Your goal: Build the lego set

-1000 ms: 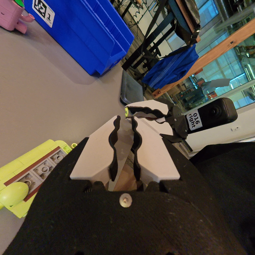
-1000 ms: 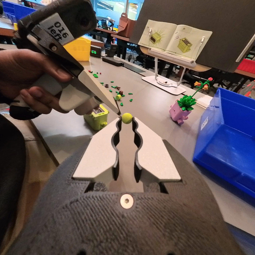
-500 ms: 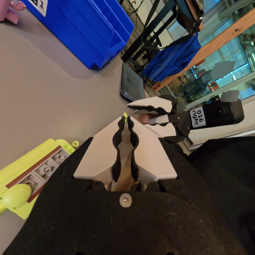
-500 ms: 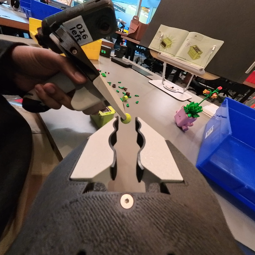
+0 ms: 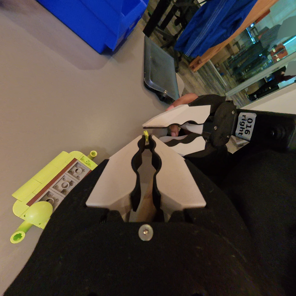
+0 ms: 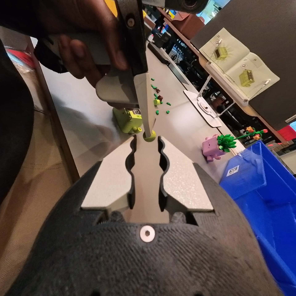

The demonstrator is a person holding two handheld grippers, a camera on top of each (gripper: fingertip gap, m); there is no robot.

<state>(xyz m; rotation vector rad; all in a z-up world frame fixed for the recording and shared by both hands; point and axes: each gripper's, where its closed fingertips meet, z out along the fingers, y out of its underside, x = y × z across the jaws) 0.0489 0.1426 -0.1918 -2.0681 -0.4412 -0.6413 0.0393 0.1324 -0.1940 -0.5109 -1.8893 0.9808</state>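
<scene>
A small lime round piece (image 6: pixel 149 137) is pinched at the tips of the left gripper (image 5: pixel 146 139), held above the table (image 5: pixel 64 99). The right gripper (image 6: pixel 146 139) faces it, jaws parted, empty. The lime block model (image 6: pixel 128 120) sits on the table behind.

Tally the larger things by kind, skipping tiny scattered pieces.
Handheld grippers: 2 (left gripper, right gripper)
Lime-green round piece, gripped: 1
Blue plastic bin: 1
Lime-green brick box: 1
Pink brick pot with plant: 1
Open instruction booklet: 1
Total: 7
</scene>
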